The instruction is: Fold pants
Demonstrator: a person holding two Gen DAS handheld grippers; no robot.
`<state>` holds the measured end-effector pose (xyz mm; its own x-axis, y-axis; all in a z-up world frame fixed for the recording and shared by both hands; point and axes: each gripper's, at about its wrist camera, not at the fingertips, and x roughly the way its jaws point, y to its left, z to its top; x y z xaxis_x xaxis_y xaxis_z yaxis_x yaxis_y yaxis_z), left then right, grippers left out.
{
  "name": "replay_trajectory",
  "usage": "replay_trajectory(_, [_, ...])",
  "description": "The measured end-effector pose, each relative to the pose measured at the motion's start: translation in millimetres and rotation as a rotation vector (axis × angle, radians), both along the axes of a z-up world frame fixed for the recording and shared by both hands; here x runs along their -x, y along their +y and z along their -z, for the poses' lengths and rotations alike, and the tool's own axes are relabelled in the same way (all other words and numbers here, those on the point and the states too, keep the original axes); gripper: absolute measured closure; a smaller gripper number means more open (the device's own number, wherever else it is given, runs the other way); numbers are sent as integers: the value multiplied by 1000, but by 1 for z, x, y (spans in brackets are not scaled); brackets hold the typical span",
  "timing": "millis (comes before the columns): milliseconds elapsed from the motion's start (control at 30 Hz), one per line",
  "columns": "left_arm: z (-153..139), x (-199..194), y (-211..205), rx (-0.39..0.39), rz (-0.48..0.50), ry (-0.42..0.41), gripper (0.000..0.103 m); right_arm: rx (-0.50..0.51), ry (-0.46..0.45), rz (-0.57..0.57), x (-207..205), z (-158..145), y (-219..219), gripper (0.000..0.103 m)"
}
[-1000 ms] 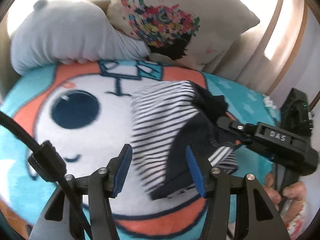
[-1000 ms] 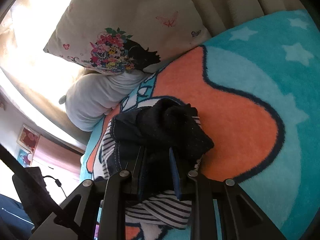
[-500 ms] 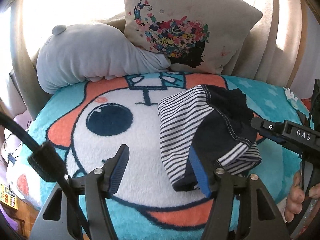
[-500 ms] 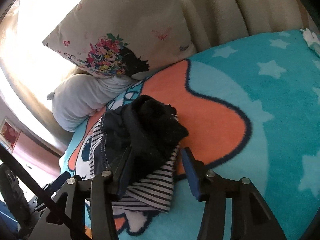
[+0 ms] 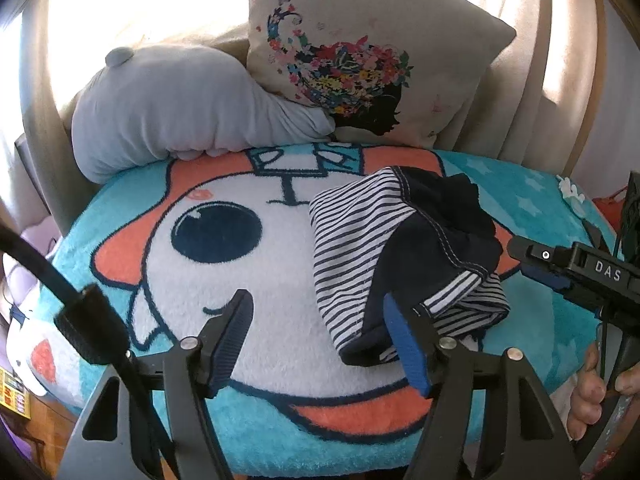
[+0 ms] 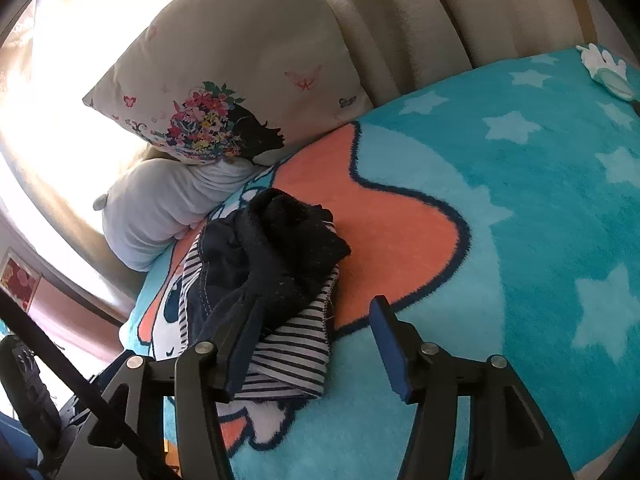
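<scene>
The pants point(image 5: 400, 256), dark navy with black-and-white striped fabric, lie in a folded bundle on the cartoon blanket point(image 5: 224, 280). They also show in the right wrist view point(image 6: 272, 280). My left gripper point(image 5: 320, 340) is open and empty, just in front of the bundle's near left edge. My right gripper point(image 6: 308, 344) is open and empty, close to the bundle's near right side. It appears in the left wrist view point(image 5: 576, 272) to the right of the pants.
A grey plush pillow point(image 5: 188, 108) and a beige flower-print cushion point(image 5: 360, 52) lean at the back of the blanket. Beige curtains point(image 6: 440, 12) hang behind. The blanket's teal star area point(image 6: 540, 200) lies to the right of the pants.
My right gripper has opened and let go of the pants. Both grippers have drawn back from the bundle, which now rests on the blanket.
</scene>
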<state>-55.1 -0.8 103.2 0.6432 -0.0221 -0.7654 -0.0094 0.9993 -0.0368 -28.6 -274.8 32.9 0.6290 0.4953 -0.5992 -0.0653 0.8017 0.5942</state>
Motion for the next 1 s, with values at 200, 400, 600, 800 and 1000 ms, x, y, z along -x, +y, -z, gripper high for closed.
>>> replay_trajectory(200, [12,-14,34,173,-60,47,35,-43,-12,17,-1,3,-6,38])
replay_trajectory(400, [24,-40,55,310,-64,76,35,-98,-24,-20,-16,4,-4,32])
replay_trajectory(600, [45,-75,54,494,34,155,35,-127,12,-66,-42,13,7,32])
replay_trajectory(800, [65,-97,42,613,107,211,32,-156,41,-105,-65,26,22,32])
replay_trajectory(1000, [66,-96,31,686,174,226,59,-197,27,-160,-72,26,30,64])
